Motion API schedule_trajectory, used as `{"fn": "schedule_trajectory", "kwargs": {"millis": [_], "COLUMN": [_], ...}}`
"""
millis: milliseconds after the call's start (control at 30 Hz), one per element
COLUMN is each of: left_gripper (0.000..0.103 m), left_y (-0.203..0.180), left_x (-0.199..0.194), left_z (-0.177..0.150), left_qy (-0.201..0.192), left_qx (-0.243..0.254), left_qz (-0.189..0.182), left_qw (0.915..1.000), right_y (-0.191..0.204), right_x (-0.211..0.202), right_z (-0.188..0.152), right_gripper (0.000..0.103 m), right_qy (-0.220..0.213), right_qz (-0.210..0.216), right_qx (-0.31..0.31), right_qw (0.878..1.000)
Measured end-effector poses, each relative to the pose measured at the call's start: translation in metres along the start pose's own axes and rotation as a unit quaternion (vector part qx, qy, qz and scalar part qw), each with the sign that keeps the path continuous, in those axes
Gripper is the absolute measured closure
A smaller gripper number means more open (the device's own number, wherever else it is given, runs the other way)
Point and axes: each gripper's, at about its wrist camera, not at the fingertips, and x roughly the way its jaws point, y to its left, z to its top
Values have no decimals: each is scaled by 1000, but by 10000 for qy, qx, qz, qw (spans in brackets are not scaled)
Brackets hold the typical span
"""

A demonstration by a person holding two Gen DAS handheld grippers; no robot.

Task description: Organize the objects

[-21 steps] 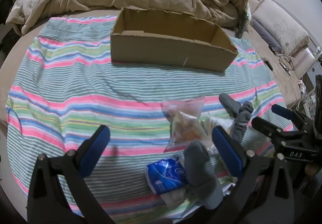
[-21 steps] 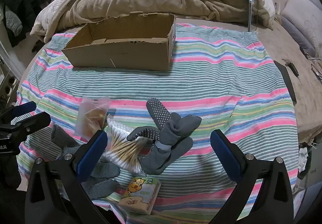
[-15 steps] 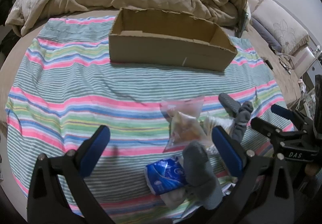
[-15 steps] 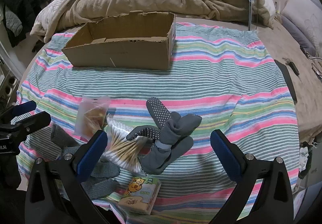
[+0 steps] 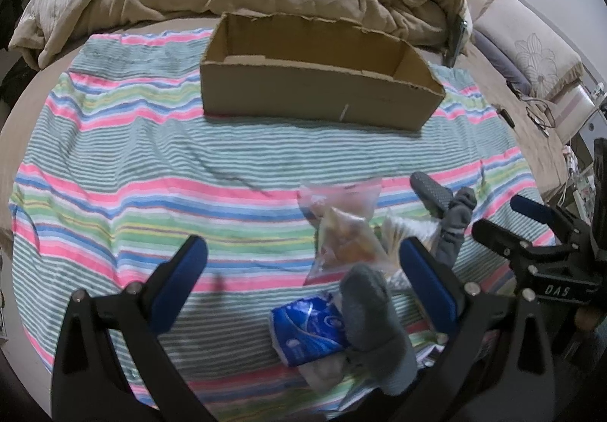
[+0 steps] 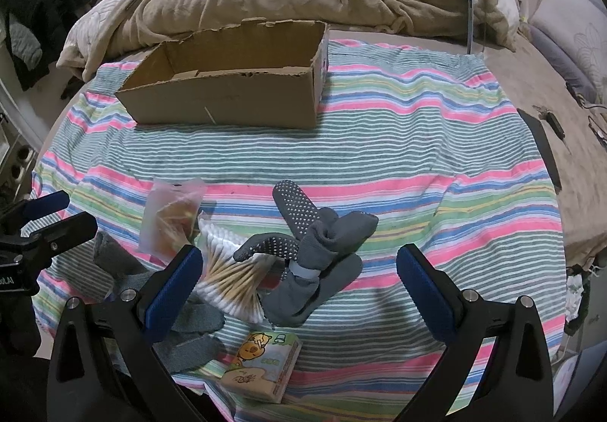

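Only under the wide-spread left hand-held gripper (image 5: 303,277), a blue packet (image 5: 309,329); under the equally spread right hand-held gripper (image 6: 297,272), cotton swabs (image 6: 231,276).

Soft, even indoor light, rather dim and cool, with no glare. Faint shadows fall on the striped blanket (image 6: 398,156) just under the cardboard box (image 6: 227,99) and the gripper fingers. Both fisheye views bend hard toward dark, vignetted corners. The left view is slightly smeared, the blue packet (image 5: 307,327) especially; the right is sharper
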Motion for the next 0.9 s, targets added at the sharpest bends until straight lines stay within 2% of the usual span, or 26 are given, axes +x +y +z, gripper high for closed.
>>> {"fn": "schedule_trajectory", "kwargs": {"millis": [67,100,133,300,333,400,433,500,533,600,633,800,833,900], "left_gripper": [1,1,1,1,1,1,1,1,1,1,1,1,1,1], "left_y": [0,0,0,1,1,2,3,3,4,5,5,5,6,6], "left_x": [0,-1,-1,0,1,1,1,1,1,2,2,2,2,2], "left_z": [0,0,0,-1,0,-1,-1,-1,-2,-1,-2,-2,-1,-1], "left_qy": [22,23,63,127,226,238,243,249,385,398,398,423,544,552], "left_qx": [116,133,304,486,887,922,924,958,1503,1538,1549,1643,2102,2146], "left_qz": [-76,-85,-208,-333,-621,-645,-655,-686,-1082,-1120,-1131,-1196,-1520,-1550], "left_qw": [9999,9999,9993,9982,9939,9934,9933,9927,9819,9809,9806,9782,9642,9627], "right_y": [0,0,0,1,1,1,1,2,2,3,3,3,4,4], "right_x": [0,0,0,0,0,0,0,1,1,1,1,1,1,1], "right_z": [0,0,0,0,-1,0,-1,-1,-1,-1,-1,0,0,0], "right_gripper": [0,0,0,0,0,0,0,0,0,0,0,0,0,0], "right_qy": [-5,-21,-19,-9,-25,-19,-51,-46,-56,-50,-61,-69,-71,-66], "right_qz": [-15,-564,-569,-617,-991,-999,-1597,-1618,-1860,-1919,-2097,-2235,-2237,-2247], "right_qx": [21,862,872,932,1506,1524,2473,2488,2876,2948,3239,3471,3476,3503], "right_qw": [10000,9947,9946,9937,9836,9832,9557,9549,9395,9361,9225,9108,9105,9092]}}
